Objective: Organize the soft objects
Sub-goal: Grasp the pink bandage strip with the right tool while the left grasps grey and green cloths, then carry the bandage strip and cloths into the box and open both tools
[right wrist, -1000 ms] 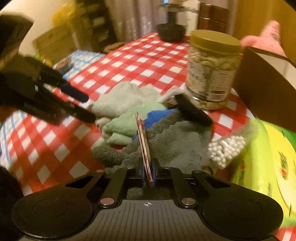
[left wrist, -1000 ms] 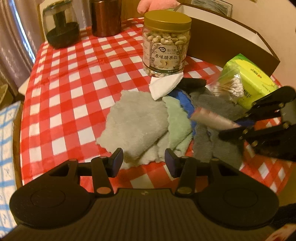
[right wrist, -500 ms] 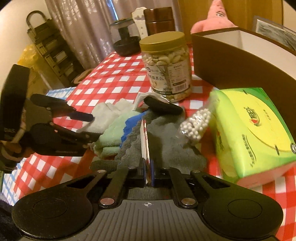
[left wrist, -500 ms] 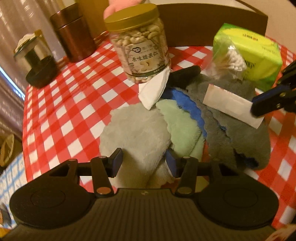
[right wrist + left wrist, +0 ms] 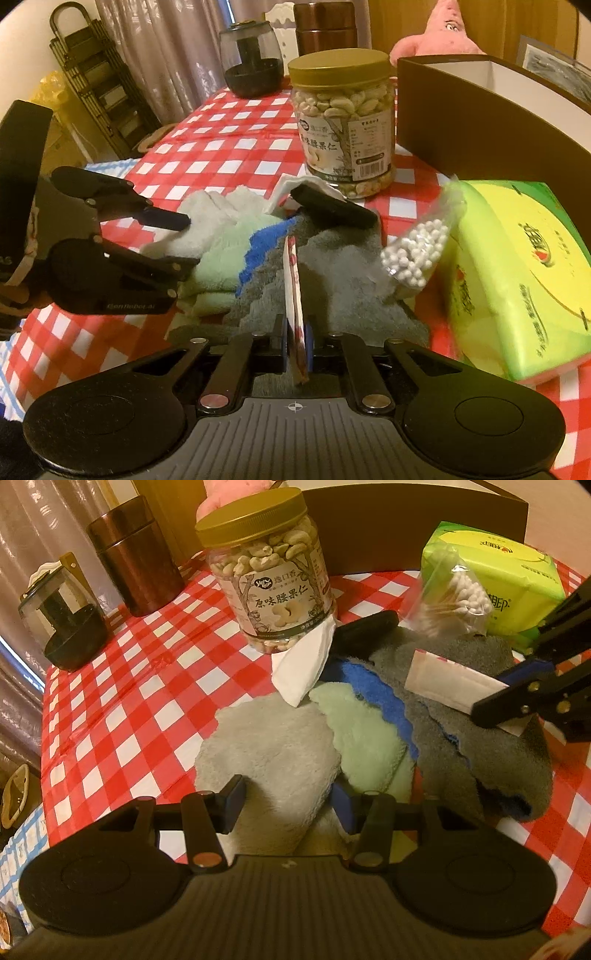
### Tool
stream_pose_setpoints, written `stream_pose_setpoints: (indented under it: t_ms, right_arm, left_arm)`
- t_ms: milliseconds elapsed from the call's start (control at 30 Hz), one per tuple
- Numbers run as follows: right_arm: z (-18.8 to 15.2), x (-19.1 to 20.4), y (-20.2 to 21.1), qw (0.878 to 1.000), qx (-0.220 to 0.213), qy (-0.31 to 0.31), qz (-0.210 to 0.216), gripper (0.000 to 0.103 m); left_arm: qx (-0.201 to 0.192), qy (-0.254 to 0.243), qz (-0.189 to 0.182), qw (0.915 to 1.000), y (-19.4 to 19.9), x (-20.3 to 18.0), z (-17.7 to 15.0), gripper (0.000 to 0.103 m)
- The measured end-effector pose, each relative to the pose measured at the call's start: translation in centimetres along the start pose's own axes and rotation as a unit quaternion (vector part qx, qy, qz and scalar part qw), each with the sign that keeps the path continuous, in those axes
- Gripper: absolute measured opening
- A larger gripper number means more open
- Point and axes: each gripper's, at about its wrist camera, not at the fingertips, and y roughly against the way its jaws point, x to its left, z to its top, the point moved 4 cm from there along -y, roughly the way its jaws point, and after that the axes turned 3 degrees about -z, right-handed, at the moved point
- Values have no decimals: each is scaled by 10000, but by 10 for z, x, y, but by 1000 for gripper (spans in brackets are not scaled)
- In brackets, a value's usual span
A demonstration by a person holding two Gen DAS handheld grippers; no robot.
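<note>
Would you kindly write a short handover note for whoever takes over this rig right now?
Right gripper: shut on a flat white packet, held edge-up over the dark grey cloth.
Left gripper: open, fingers either side of the pale grey cloth.
Cloths: pale grey, light green cloth, blue cloth and dark grey overlap in a loose heap on the checked tablecloth, in front of the nut jar.
Done: no cloth folded or stacked.
Left: set the packet aside, then sort the cloths.

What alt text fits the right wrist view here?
The right hand-held gripper is shut on a thin white packet above a pile of cloths on a red checked tablecloth. The open left hand-held gripper reaches in opposite; a cashew jar stands behind.
</note>
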Motion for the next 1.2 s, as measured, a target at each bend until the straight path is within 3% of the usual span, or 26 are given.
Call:
stream_pose_setpoints:
  t_ms: [100, 167, 233, 333, 733, 1000, 1200]
  right_arm:
    - [3, 3, -4, 10000, -41, -14, 58, 10]
    - [4, 5, -5, 9999, -82, -33, 105, 10]
    - [4, 6, -4, 9998, -112, -47, 128, 9]
    - [2, 5, -2, 9997, -89, -143, 148, 6]
    - [-9, -11, 17, 9967, -187, -774, 184, 4]
    - [-11, -11, 29, 9956, -267, -867, 253, 3]
    - [-11, -10, 33, 9954, -304, -874, 256, 3]
  left_arm:
    - [-32, -37, -6, 10000, -1, 0, 1, 48]
    - [-55, -14, -28, 10000, -2, 1, 1, 42]
    - [-94, 4, -115, 9999, -2, 1, 1, 25]
    - [-100, -70, -120, 9999, -2, 2, -1, 9]
    - [-155, 64, -303, 9994, 35, 13, -16, 7]
    - [-273, 627, -366, 9970, 72, 33, -24, 6]
    - [-284, 705, -210, 9969, 102, 46, -26, 6]
